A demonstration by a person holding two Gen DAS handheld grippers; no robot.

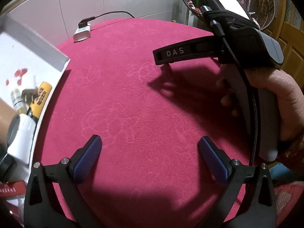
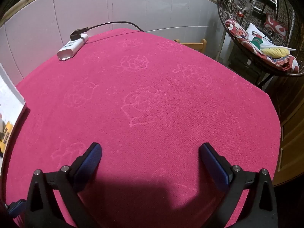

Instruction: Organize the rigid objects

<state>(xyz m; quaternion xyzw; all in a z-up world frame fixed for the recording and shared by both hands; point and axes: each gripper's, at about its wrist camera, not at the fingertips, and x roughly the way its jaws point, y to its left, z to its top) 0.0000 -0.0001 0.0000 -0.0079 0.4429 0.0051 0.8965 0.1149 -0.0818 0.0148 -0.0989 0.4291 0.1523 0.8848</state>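
My left gripper [image 1: 150, 148] is open and empty above the magenta tablecloth [image 1: 133, 95]. A white box [image 1: 28, 43] at the left edge holds a yellow pack [image 1: 41, 96], a small glass bottle [image 1: 17, 98] and a white plastic object [image 1: 22, 138]. My right gripper [image 2: 150, 153] is open and empty over the tablecloth [image 2: 152, 95]; its body also shows in the left wrist view [image 1: 237, 43], held in a hand at the right. The box's rim [image 2: 13, 93] and the yellow pack [image 2: 6, 131] show at the left of the right wrist view.
A white power strip [image 1: 82, 33] with a black plug and cable lies at the table's far left by the tiled wall; it also shows in the right wrist view [image 2: 73, 47]. A wicker hanging chair [image 2: 262, 38] with cushions stands beyond the table's right edge.
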